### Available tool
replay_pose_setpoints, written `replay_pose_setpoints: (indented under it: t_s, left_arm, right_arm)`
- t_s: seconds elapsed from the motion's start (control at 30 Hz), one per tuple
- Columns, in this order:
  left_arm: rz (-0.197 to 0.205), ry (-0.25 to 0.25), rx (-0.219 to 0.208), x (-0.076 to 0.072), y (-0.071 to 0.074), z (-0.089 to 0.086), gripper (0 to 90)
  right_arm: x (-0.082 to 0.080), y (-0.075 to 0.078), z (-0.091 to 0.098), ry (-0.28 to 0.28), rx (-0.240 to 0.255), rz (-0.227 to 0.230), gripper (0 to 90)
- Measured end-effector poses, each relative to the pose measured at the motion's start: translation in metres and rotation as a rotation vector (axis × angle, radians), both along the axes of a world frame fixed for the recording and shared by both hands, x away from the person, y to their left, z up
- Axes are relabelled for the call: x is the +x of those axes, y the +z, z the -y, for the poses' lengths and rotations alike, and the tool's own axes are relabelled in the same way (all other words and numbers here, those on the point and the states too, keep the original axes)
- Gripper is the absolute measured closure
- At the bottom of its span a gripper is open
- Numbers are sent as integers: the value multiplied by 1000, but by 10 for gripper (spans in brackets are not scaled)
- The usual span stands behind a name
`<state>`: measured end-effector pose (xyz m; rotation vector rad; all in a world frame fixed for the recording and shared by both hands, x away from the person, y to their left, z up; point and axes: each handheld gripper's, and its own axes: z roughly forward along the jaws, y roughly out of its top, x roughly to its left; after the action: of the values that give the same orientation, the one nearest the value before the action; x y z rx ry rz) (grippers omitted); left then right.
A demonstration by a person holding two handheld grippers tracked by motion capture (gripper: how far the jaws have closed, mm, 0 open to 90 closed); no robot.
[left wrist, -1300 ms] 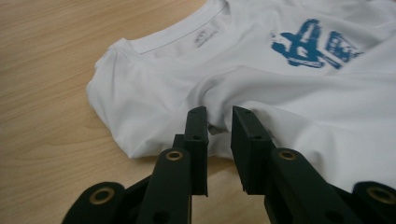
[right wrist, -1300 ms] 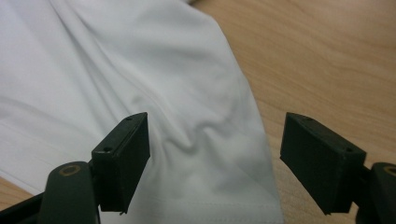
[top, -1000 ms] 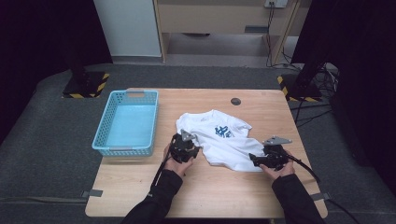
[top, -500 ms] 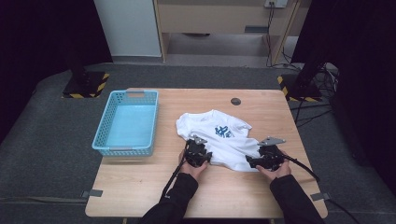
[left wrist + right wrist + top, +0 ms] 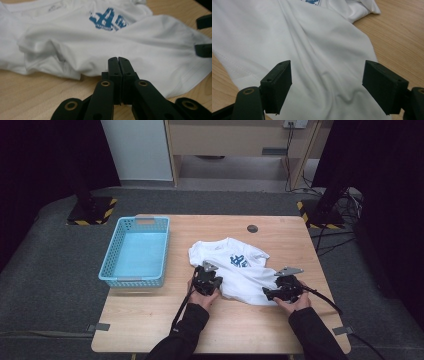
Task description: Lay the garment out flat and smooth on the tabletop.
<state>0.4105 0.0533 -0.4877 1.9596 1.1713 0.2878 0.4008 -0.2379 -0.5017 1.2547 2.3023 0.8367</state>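
Note:
A white T-shirt (image 5: 235,270) with a blue print lies crumpled on the wooden table (image 5: 150,320). My left gripper (image 5: 207,276) sits at the shirt's near left hem. Its jaws have just been closing, and in the left gripper view (image 5: 118,60) the pads meet over the hem of the shirt (image 5: 100,42), shut on it. My right gripper (image 5: 267,292) is at the shirt's near right corner. Its jaws (image 5: 328,66) stand wide open with the shirt's cloth (image 5: 324,50) lying between them, untouched by the pads.
A light blue plastic basket (image 5: 109,252) stands on the table's left side. A small black disc (image 5: 252,228) lies near the far edge. Bare wood runs along the front of the table. Dark stands and cables sit on the floor beyond.
My left gripper has slid a little to the right onto the shirt's hem and its jaws have come together. The right gripper has stayed put.

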Motion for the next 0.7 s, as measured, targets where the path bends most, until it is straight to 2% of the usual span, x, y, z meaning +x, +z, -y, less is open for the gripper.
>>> replay_pose_setpoints:
  t_s: [0.1,0.2,0.33,0.47,0.5,0.6,0.7]
  left_arm:
    - [-1,0,3,9,11,8,891]
    - [-22,-6,7,23,13,23,891]
    - [-54,-31,58,42,3,50,890]
    - [-88,-72,33,51,-11,71,889]
    - [-86,-91,24,52,-13,74,888]
    - [-63,-138,50,49,-14,78,851]
    - [-3,-169,75,44,-5,69,705]
  right_arm:
    - [1,0,0,-6,-6,0,231]
    - [3,-2,-1,-4,-31,2,230]
    - [6,-4,-2,-9,-46,-2,230]
    - [7,-6,-3,-5,-61,-4,230]
    - [7,-6,-3,-4,-66,-4,230]
    - [7,-7,-3,-1,-76,-3,229]
    - [6,-6,-3,-1,-74,0,228]
